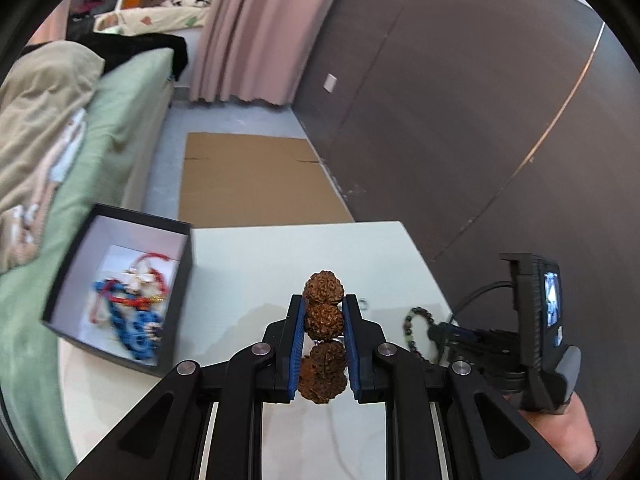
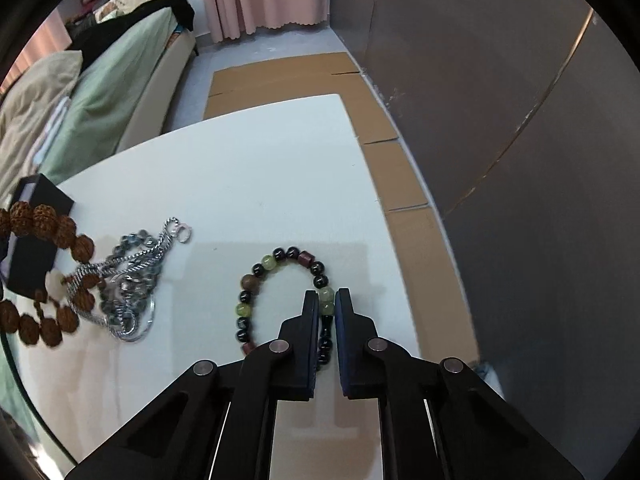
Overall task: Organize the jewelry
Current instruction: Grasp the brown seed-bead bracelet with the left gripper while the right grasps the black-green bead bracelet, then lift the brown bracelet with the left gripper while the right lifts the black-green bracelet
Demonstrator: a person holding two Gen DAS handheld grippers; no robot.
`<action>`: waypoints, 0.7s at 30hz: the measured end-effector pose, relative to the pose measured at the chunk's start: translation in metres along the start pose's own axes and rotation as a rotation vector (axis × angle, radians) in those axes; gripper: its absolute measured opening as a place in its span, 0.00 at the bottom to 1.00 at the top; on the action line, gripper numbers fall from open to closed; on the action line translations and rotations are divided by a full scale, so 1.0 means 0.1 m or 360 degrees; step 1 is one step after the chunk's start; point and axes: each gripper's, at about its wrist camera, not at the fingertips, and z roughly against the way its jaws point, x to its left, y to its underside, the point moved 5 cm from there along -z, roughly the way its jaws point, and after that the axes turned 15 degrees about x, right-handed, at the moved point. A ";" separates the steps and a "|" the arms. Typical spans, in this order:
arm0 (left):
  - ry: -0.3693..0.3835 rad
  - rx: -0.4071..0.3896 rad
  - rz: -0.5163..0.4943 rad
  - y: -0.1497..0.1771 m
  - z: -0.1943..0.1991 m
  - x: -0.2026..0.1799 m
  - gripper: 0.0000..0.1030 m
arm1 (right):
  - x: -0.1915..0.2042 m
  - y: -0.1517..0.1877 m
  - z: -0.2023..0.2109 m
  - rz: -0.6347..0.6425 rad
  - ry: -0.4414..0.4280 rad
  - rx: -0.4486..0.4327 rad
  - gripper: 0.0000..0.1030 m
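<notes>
My left gripper (image 1: 323, 304) is shut on a bracelet of big brown rough seed beads (image 1: 324, 322) and holds it above the white table (image 1: 256, 264). The same bracelet (image 2: 44, 272) hangs at the left of the right wrist view. A black open box (image 1: 120, 292) holding red and blue jewelry sits at the table's left edge. My right gripper (image 2: 326, 300) is shut on a bracelet of black, green and brown beads (image 2: 280, 300), which lies on the table (image 2: 260, 184). A heap of silver chains (image 2: 132, 280) lies left of it.
A bed with a green cover (image 1: 108, 148) runs along the left of the table. Flat cardboard (image 1: 256, 176) lies on the floor beyond the table, beside a dark wall (image 1: 460, 120). A pink curtain (image 1: 260, 28) hangs at the back.
</notes>
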 end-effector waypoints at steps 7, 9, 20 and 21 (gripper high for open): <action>-0.0104 -0.0013 0.0050 0.00 0.08 0.25 0.19 | -0.03 0.08 0.17 -0.0055 -0.0255 -0.0041 0.10; -0.0171 -0.0012 0.0041 -0.01 0.07 0.28 0.19 | -0.01 0.11 0.27 -0.0053 -0.0325 -0.0081 0.10; -0.0145 0.0181 0.0012 0.07 -0.34 0.28 0.19 | 0.22 0.07 0.44 -0.0004 -0.0443 -0.0139 0.09; -0.0141 0.0192 0.0018 0.08 -0.36 0.28 0.19 | 0.23 0.06 0.45 -0.0002 -0.0449 -0.0140 0.09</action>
